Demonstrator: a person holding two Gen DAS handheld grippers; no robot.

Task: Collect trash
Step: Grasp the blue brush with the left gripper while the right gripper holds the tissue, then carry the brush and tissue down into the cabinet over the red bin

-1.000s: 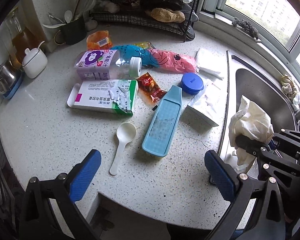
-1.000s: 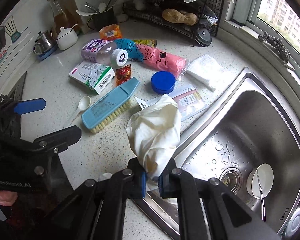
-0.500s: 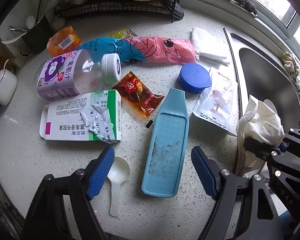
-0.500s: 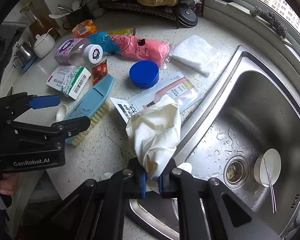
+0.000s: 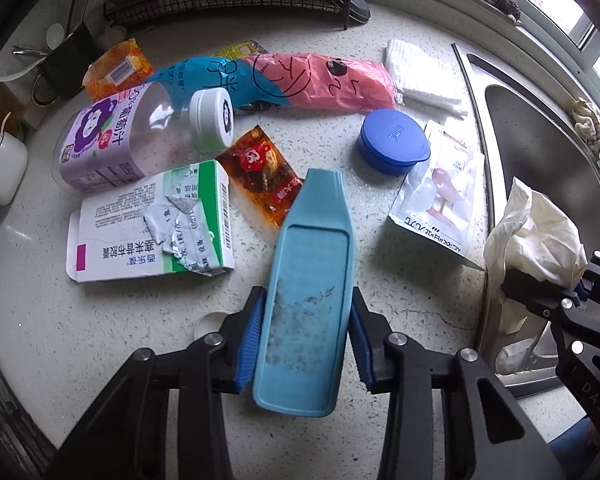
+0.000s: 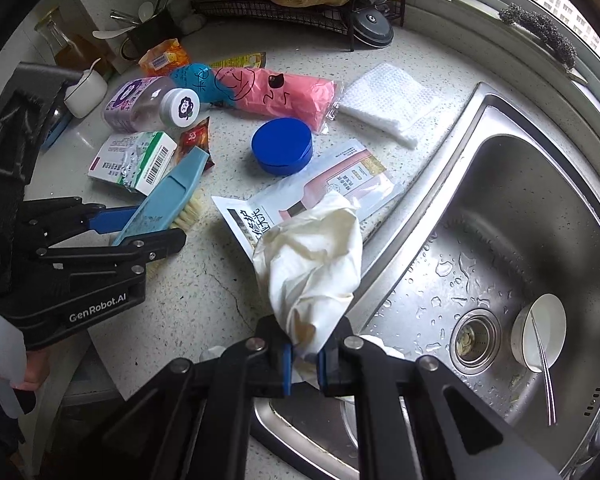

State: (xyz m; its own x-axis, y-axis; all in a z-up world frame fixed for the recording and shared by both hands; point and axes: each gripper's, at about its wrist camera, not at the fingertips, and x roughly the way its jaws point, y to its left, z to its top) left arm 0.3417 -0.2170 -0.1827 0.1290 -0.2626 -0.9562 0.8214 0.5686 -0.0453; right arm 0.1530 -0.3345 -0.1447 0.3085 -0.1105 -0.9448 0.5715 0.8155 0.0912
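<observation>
Both grippers grip: left gripper (image 5: 306, 336) brush (image 5: 308, 280), right gripper (image 6: 302, 360) tissue (image 6: 312, 264).

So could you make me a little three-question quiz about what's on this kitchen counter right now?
1. True or false: the right gripper grips a crumpled white bag.
2. The left gripper has its fingers on either side of: A) the blue brush B) the blue round lid C) the juice bottle
3. Fill in: the small white bowl sits inside the ___.

Key: 1 true; 2 A; 3 sink.
</observation>
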